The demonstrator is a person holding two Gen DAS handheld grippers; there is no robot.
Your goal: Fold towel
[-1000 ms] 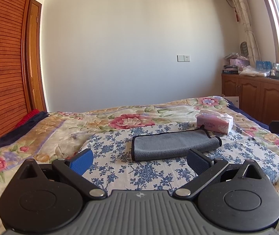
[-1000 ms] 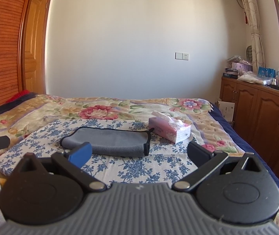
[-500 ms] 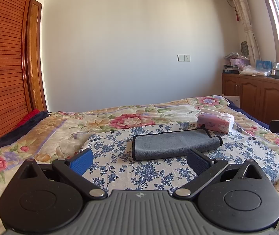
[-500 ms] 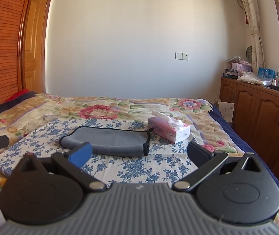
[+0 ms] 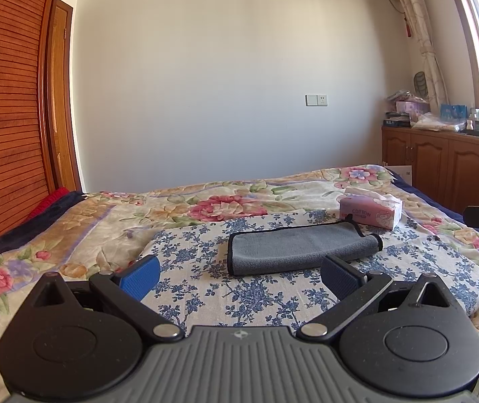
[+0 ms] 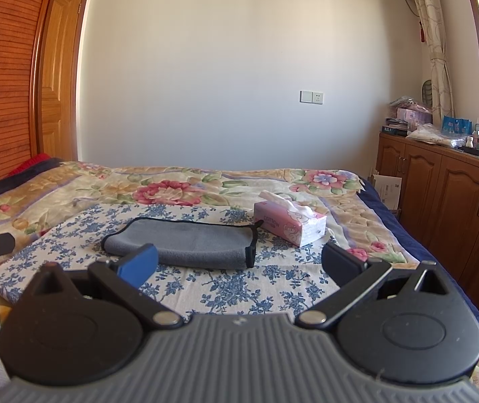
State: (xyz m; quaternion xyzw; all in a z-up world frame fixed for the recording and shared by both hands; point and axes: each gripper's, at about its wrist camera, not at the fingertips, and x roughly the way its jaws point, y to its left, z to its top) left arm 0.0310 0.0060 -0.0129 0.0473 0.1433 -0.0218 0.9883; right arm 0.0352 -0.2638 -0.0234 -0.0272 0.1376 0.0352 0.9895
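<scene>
A grey towel [image 5: 298, 248] with black edging lies folded into a long strip on a blue-flowered cloth [image 5: 206, 268] on the bed. It also shows in the right wrist view [image 6: 189, 241]. My left gripper [image 5: 239, 273] is open and empty, a little short of the towel's near edge. My right gripper [image 6: 239, 263] is open and empty, short of the towel, with its left fingertip [image 6: 138, 265] overlapping the towel's near edge in the picture.
A pink tissue box [image 5: 370, 211] stands just beyond the towel's right end; it also shows in the right wrist view [image 6: 290, 223]. Wooden cabinets [image 6: 441, 181] with clutter line the right wall. A wooden wardrobe [image 5: 4, 117] stands on the left.
Both grippers have drifted slightly, and the towel sits a touch higher in the right wrist view. The towel itself has not moved.
</scene>
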